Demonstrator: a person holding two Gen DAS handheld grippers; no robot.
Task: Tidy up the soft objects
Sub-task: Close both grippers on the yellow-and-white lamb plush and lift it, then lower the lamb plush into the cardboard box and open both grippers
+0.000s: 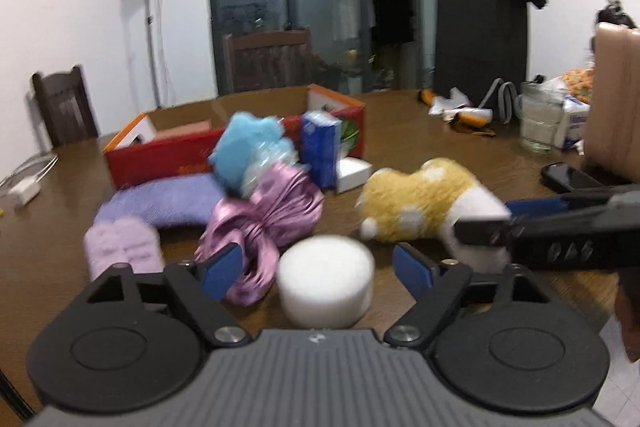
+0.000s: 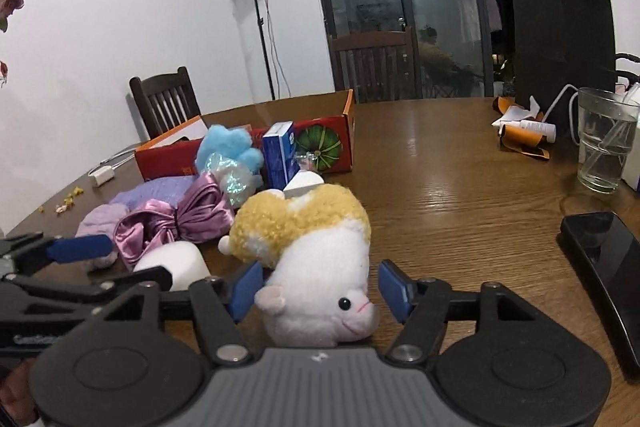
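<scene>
A: Left to right, quick. Pale lilac fuzzy slippers (image 1: 120, 247) at the far left, a lavender knitted cloth (image 1: 168, 201) behind them, then a shiny pink satin bow (image 1: 264, 223), with a blue fluffy plush (image 1: 248, 143) above it.

B: Left gripper (image 1: 318, 265)?

A: Jaws wide apart, holding nothing. A white foam cylinder (image 1: 326, 279) sits between its blue pads (image 1: 222, 269), not touched on either side as far as I can tell; that view is blurred.

B: Box?

A: A red cardboard box with an open top (image 1: 160, 155) sits behind the pile, a blue carton (image 1: 320, 151) upright against its front. Likely the drop spot, my guess only.

B: Right side?

A: The right gripper (image 2: 320, 291) is spread wide too and grips nothing. A yellow-and-white plush animal (image 2: 316, 259) lies on the wooden table (image 2: 460, 187) with its white head between the pads. The left pad (image 2: 248, 291) looks to be against the fur, the right one clear.

B: Risks?

A: Closing on the plush head only means soft fur squashes and the body dangles, so it may slip out. The foam could be nudged and tip if the left pads close off-centre. The two grippers are close, so they could clash. A black phone (image 2: 600, 267) and a glass of water (image 2: 604, 143) sit right; a wide swing could hit them.
</scene>
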